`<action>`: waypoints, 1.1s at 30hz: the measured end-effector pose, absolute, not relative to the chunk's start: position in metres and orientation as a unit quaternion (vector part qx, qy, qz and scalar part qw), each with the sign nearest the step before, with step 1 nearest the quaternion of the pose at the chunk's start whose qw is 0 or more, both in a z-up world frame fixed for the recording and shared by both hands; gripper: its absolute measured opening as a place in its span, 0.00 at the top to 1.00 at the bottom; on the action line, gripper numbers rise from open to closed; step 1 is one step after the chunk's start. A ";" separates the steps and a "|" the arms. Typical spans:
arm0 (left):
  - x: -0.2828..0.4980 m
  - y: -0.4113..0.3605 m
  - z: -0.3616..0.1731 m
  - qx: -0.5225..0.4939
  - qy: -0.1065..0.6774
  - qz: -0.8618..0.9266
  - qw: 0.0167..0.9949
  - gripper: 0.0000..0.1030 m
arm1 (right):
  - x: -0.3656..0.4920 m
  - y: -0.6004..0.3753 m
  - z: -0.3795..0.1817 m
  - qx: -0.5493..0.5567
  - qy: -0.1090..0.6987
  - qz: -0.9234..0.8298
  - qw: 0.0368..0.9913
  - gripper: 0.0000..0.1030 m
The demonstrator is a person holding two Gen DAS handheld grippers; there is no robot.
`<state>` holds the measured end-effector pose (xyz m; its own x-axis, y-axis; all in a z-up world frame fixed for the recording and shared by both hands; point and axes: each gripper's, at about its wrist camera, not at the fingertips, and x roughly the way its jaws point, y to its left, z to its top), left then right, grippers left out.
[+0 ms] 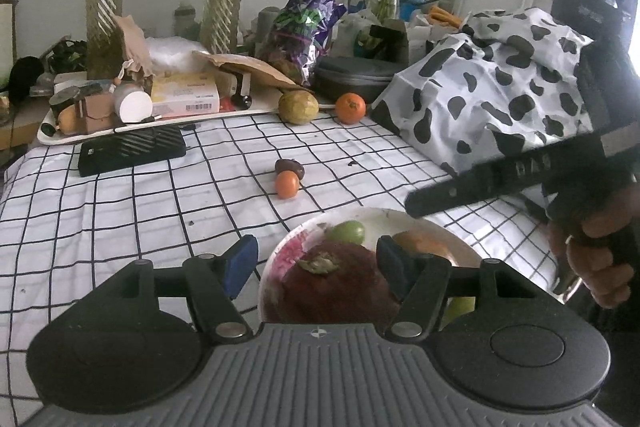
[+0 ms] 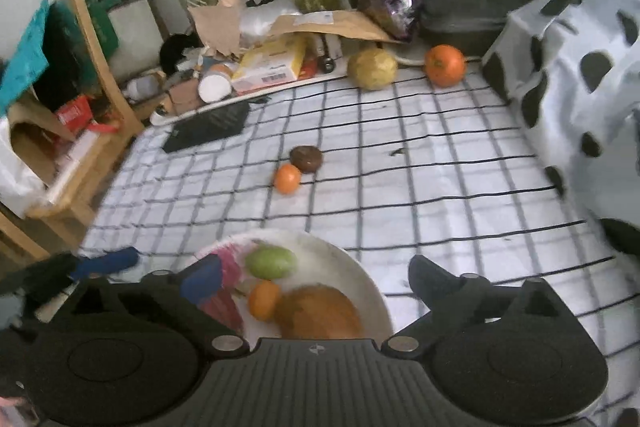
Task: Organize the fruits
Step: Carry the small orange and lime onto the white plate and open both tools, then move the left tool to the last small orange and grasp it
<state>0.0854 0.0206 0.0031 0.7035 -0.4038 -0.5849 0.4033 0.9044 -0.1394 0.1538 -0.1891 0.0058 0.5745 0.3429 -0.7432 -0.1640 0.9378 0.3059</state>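
A white plate (image 1: 400, 217) (image 2: 360, 267) sits on the checked cloth near me. It holds a large dark red fruit (image 1: 340, 287), a green fruit (image 1: 348, 231) (image 2: 271, 261), a small orange fruit (image 2: 264, 299) and a brown-orange fruit (image 2: 320, 313). My left gripper (image 1: 316, 263) is open and empty just above the red fruit. My right gripper (image 2: 316, 281) is open and empty above the plate; its body (image 1: 520, 175) shows in the left wrist view. Loose on the cloth lie a small orange (image 1: 286, 184) (image 2: 287, 178), a dark brown fruit (image 1: 290, 167) (image 2: 306, 158), a yellow-green fruit (image 1: 298, 107) (image 2: 372, 68) and an orange (image 1: 350, 108) (image 2: 445, 65).
A cow-print cloth heap (image 1: 500, 87) (image 2: 580, 67) fills the right side. A white tray (image 1: 72, 141) with boxes and jars, a black flat device (image 1: 132, 151) (image 2: 208, 125), a purple bag (image 1: 308, 27), a grey case (image 1: 356, 77) and glass vases with plants line the back. A wooden chair (image 2: 92, 67) stands left.
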 end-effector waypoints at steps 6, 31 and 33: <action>0.068 0.015 0.006 0.015 0.315 -0.215 0.924 0.38 | 0.127 -0.188 0.004 0.051 0.441 0.113 0.889 0.00; 0.047 -0.001 0.003 0.054 0.326 -0.197 0.923 0.33 | 0.086 -0.176 0.000 -0.045 0.436 0.078 0.896 0.00; 0.047 0.000 0.004 0.052 0.322 -0.197 0.924 0.33 | 0.086 -0.176 0.001 -0.046 0.433 0.077 0.897 0.00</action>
<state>0.0474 -0.0003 0.0043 0.7142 -0.3315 -0.6164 0.3982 0.9167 -0.0316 0.0860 -0.1755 0.0008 0.6134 0.0988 -0.7836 -0.1789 0.9837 -0.0160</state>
